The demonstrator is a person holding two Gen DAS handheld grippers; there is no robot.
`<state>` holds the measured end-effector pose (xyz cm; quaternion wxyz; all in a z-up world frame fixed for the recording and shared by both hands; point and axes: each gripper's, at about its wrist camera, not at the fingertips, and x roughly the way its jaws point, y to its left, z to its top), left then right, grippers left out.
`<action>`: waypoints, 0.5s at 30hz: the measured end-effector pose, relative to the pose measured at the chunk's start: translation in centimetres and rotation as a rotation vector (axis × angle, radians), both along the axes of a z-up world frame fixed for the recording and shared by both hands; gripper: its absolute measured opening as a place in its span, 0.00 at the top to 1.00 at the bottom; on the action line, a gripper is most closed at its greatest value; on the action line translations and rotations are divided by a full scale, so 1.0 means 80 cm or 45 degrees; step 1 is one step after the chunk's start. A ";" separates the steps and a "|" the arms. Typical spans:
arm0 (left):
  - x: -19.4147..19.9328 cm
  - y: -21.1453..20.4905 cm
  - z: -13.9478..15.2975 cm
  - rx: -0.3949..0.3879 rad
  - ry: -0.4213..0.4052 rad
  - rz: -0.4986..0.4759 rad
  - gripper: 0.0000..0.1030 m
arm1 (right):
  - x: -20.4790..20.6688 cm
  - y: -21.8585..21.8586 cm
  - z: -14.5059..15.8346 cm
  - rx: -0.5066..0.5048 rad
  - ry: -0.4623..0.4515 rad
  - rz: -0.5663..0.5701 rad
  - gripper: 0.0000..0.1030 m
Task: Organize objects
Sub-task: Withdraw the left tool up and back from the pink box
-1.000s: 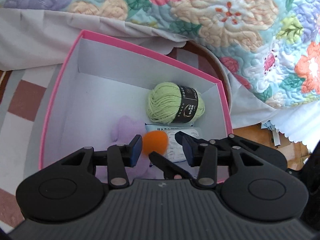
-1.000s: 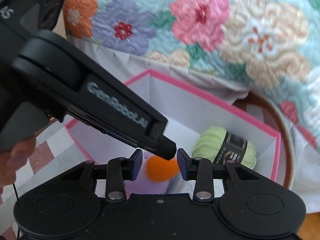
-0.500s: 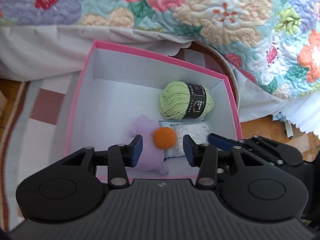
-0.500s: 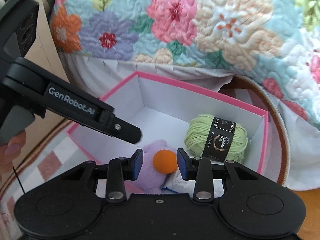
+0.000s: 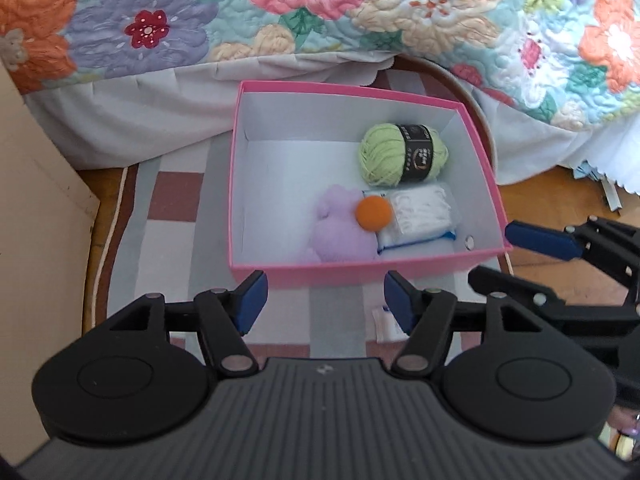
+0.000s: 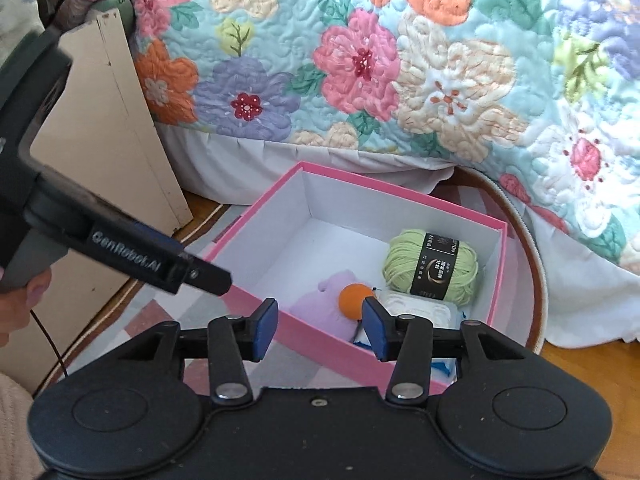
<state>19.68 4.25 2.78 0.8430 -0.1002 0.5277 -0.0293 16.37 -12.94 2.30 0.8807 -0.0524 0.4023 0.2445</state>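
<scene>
My left gripper (image 5: 323,300) hangs over the checked rug (image 5: 176,216) just short of the pink cardboard box with white lining (image 5: 360,270); its blue-padded jaws have just been spreading and nothing sits between them. My right gripper (image 6: 319,326) looks in over the box's near corner, jaws likewise just parting and bare.

Inside the box, seen from the left wrist, the small orange felt ball (image 5: 374,211) rests at the centre, touching the lilac plush toy (image 5: 340,232) at its 8 o'clock and the white pack in clear wrap with blue edging (image 5: 420,216) at its 3 o'clock. The pale green yarn skein with a black label (image 5: 402,152) lies at 1 o'clock, against the far right wall.

The flowered quilt (image 5: 320,12) hangs at 12 o'clock beyond the box.
</scene>
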 end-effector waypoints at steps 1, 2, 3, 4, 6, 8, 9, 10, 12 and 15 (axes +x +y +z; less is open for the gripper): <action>-0.005 0.001 0.003 -0.003 -0.005 -0.007 0.38 | -0.005 -0.002 0.004 0.004 0.002 -0.007 0.48; -0.011 0.001 0.007 -0.006 -0.015 -0.015 0.37 | -0.010 -0.003 0.007 0.007 0.003 -0.011 0.47; -0.017 0.001 0.011 -0.009 -0.026 -0.024 0.37 | -0.015 -0.004 0.010 0.009 0.002 -0.013 0.46; -0.024 0.002 0.015 -0.015 -0.039 -0.038 0.36 | -0.020 -0.005 0.012 0.006 0.000 -0.017 0.46; -0.037 0.002 0.022 -0.037 -0.061 -0.077 0.35 | -0.030 -0.006 0.016 -0.001 0.009 -0.017 0.45; -0.046 0.001 0.028 -0.047 -0.078 -0.100 0.34 | -0.038 -0.007 0.020 -0.008 0.026 -0.019 0.45; -0.051 0.001 0.029 -0.048 -0.081 -0.107 0.34 | -0.043 -0.009 0.021 -0.007 0.031 -0.022 0.45; -0.055 0.000 0.030 -0.046 -0.077 -0.107 0.34 | -0.047 -0.010 0.023 -0.004 0.034 -0.026 0.45; -0.064 0.000 0.031 -0.038 -0.070 -0.109 0.34 | -0.054 -0.011 0.027 -0.004 0.036 -0.033 0.45; -0.077 0.000 0.032 -0.024 -0.067 -0.114 0.34 | -0.068 -0.012 0.032 0.003 0.030 -0.030 0.45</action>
